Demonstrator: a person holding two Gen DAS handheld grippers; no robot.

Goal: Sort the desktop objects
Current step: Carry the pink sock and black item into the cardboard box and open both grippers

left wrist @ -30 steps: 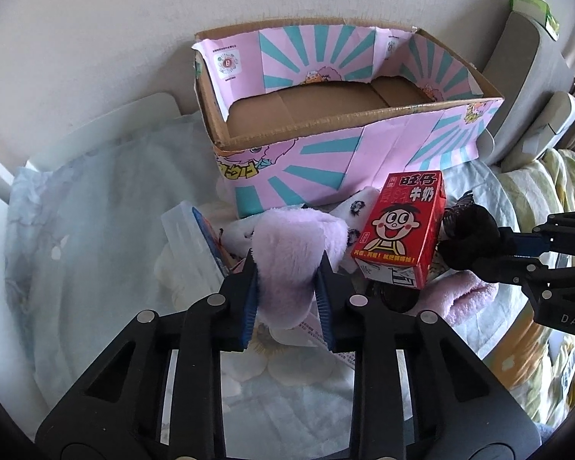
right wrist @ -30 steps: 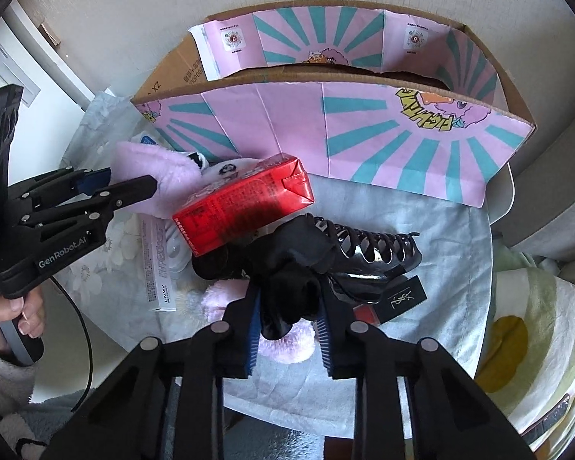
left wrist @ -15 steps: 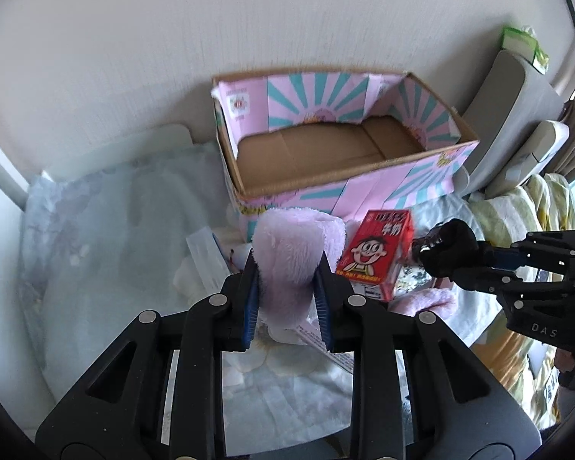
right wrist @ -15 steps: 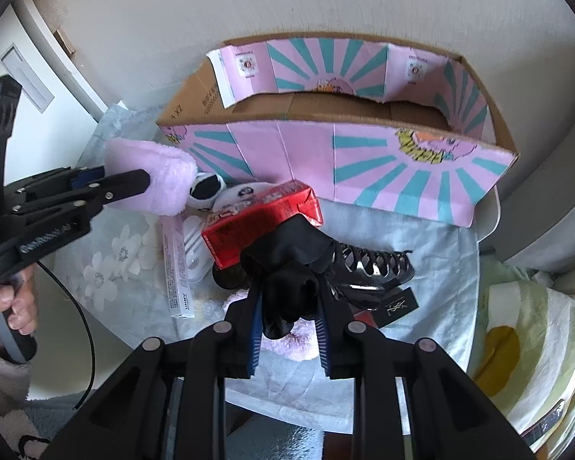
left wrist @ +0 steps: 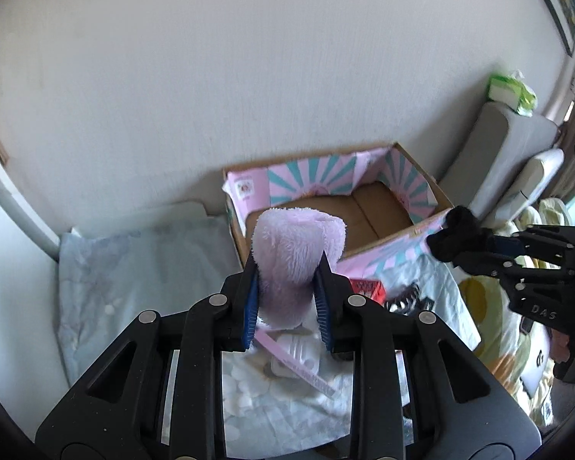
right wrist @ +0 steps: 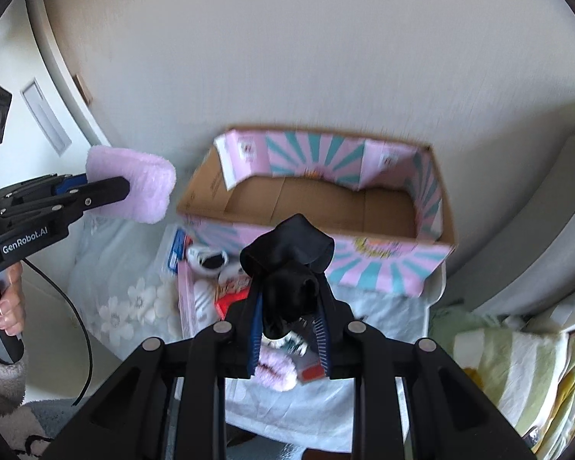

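My left gripper (left wrist: 287, 291) is shut on a fluffy lilac pad (left wrist: 297, 253) and holds it high above the table, in front of the open pink-and-teal cardboard box (left wrist: 414, 195). The pad also shows in the right wrist view (right wrist: 134, 188). My right gripper (right wrist: 289, 318) is shut on a black cloth bundle (right wrist: 287, 264), raised near the box's (right wrist: 433, 191) front wall. That bundle shows in the left wrist view (left wrist: 456, 234) at the box's right corner. The box bottom looks bare.
On the light floral cloth (right wrist: 126, 299) lie a red milk carton (left wrist: 366, 287), a black hair claw (left wrist: 402, 295), a pink tube (right wrist: 186, 299), white items and a lilac fluffy piece (right wrist: 276, 368). A wall stands behind the box. Grey cushions (left wrist: 498, 153) are at the right.
Both grippers have lifted their loads well up from the table toward the box. The items on the cloth now lie far below.
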